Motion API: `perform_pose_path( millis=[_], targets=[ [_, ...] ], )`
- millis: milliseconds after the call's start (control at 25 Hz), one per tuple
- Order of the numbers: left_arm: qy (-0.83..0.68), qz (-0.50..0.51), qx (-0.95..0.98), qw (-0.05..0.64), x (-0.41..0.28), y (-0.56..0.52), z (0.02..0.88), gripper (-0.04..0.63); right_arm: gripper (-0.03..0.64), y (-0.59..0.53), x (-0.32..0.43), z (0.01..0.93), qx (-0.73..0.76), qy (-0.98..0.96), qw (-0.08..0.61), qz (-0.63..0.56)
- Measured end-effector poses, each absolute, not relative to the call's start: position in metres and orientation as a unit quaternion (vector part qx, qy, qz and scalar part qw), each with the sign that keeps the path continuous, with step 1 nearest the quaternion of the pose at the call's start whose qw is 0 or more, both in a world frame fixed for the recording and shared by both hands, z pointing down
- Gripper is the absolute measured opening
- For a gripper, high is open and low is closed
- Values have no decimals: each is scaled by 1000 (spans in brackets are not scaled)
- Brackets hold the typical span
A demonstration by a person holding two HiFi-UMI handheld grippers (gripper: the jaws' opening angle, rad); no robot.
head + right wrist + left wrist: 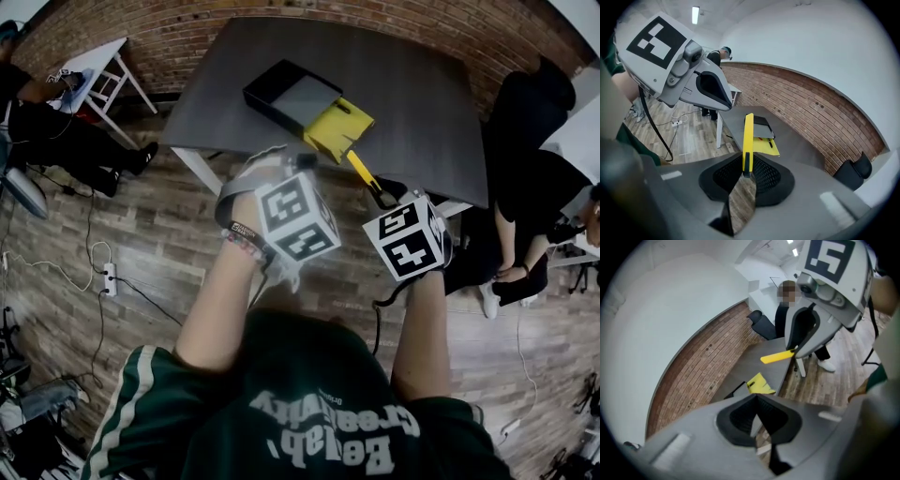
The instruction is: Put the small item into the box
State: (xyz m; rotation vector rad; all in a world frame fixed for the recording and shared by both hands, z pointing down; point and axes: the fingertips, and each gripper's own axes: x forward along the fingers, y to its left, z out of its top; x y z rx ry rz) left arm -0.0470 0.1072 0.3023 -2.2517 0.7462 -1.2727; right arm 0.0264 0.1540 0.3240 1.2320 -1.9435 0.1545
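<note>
Currently my right gripper (746,171) pinches the yellow stick (748,136) by its tail; left gripper (758,420) closed, empty. Could swivel, miss the box (267,91).

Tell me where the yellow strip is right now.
The yellow strip is clamped in the right hand-held gripper, centre of the right gripper view, pointing toward the black box on the grey table.
</note>
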Motion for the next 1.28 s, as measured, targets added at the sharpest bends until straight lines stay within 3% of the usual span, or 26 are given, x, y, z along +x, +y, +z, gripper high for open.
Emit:
perform_pose_path(
  millis=[1280],
  targets=[
    [208, -451, -833, 243, -20, -138, 306, 3, 72, -84, 39, 325, 512, -742, 424, 88]
  ],
)
